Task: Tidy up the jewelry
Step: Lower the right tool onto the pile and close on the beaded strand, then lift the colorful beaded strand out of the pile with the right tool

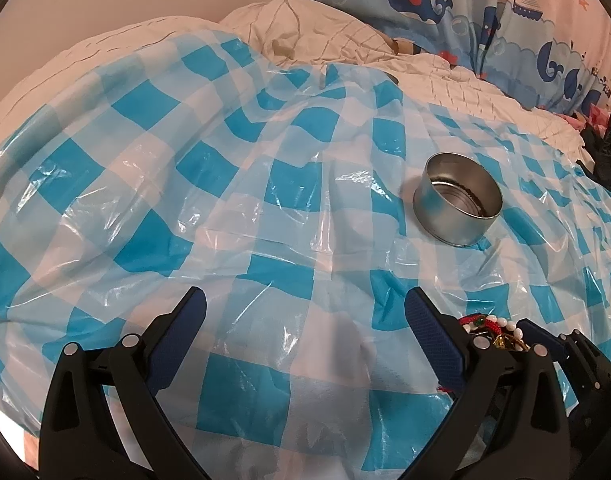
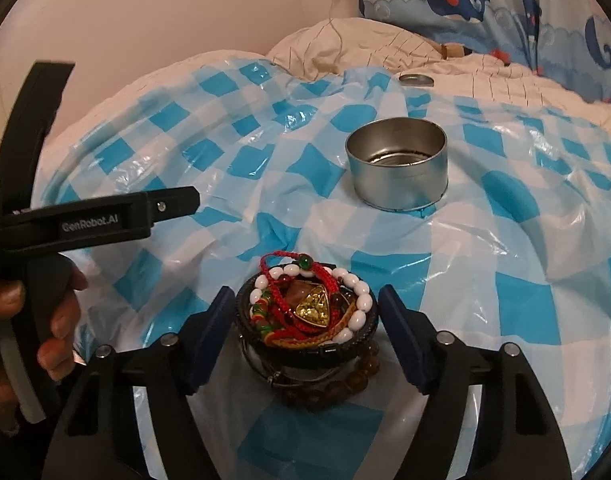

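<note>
A pile of jewelry (image 2: 309, 312) lies on the blue-checked plastic sheet (image 2: 225, 128): white-bead, brown-bead and black bracelets, red cords and a gold triangular pendant. My right gripper (image 2: 305, 312) is open, its fingers on either side of the pile, apart from it. A round silver tin (image 2: 397, 164) stands open beyond the pile; in the left wrist view the tin (image 1: 457, 200) is ahead to the right. My left gripper (image 1: 305, 308) is open and empty over the sheet. The jewelry (image 1: 493, 330) shows at its right, partly hidden by its finger.
The tin's lid (image 2: 415, 79) lies on the white quilt (image 2: 345, 44) behind the sheet. A whale-print curtain (image 1: 485, 12) hangs at the back right. Dark clothing (image 1: 605, 152) lies at the right edge. The hand-held left gripper (image 2: 105, 216) shows at left.
</note>
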{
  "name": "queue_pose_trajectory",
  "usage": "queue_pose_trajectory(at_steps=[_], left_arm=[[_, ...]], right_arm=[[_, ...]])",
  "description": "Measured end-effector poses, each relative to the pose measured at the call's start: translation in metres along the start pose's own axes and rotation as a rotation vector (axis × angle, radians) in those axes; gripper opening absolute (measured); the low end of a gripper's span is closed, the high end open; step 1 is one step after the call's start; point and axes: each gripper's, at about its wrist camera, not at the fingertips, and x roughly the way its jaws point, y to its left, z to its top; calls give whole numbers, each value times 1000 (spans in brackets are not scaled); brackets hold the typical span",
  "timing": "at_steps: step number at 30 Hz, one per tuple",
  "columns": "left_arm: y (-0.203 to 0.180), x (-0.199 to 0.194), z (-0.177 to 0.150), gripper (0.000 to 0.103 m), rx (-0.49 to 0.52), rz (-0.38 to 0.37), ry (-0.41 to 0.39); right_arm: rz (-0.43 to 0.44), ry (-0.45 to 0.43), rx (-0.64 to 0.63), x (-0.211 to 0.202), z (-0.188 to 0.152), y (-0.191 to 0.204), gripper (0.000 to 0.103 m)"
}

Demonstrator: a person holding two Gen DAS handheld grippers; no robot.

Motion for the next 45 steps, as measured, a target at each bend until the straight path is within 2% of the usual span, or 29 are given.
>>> queue_pose_trajectory(at_steps=[2, 3, 6, 8, 9, 10, 11, 12, 16, 17, 20, 22, 23, 25, 33, 38, 41, 45], left_arm=[[0, 0, 0, 96, 1, 0, 0], [-1, 0, 0, 96, 1, 1, 0], [-1, 0, 0, 96, 0, 1, 2], [-1, 0, 0, 96, -1, 0, 2], [-1, 0, 0, 96, 0, 0, 3], [-1, 1, 0, 96, 1, 0, 4], [-1, 0, 0, 96, 1, 1, 3], [-1, 0, 0, 96, 1, 0, 3], [-1, 0, -1, 96, -2, -1, 3], [-2, 0, 0, 96, -1, -1, 3], [-3, 0, -1, 96, 2, -1, 4], [-3, 0, -1, 96, -1, -2, 4], [-2, 0, -1, 96, -1, -2, 4], [-2, 0, -1, 96, -1, -2, 3], [-2, 0, -1, 96, 0, -3, 2], [-3, 0, -1, 96, -1, -3, 3], [-3, 0, -1, 96, 1, -4, 3], [-7, 0, -3, 96, 3, -5, 6]], right_arm=[[-18, -22, 2, -7, 1, -1, 40], [-24, -22, 3, -10, 2, -2, 33], [25, -50, 52, -24, 3, -12, 24], [26, -60, 68, -31, 2, -17, 24], [38, -57, 82, -32, 1, -20, 34], [50, -56, 105, -31, 1, -23, 59], [43, -70, 116, -32, 1, -24, 73], [28, -92, 115, -35, 1, -23, 73], [0, -103, -39, -35, 1, 5, 72], [-14, -102, -81, -34, -1, 12, 71], [-41, -71, -163, -23, -5, 26, 45], [-68, -46, -184, -16, -7, 26, 31], [-62, -42, -183, -16, -8, 24, 21], [-59, -49, -174, -20, -7, 22, 15], [159, -144, 57, -47, 4, -11, 13], [370, -248, 203, -70, 11, -33, 13], [432, -274, 254, -76, 13, -41, 13], [467, -274, 301, -78, 13, -47, 13]])
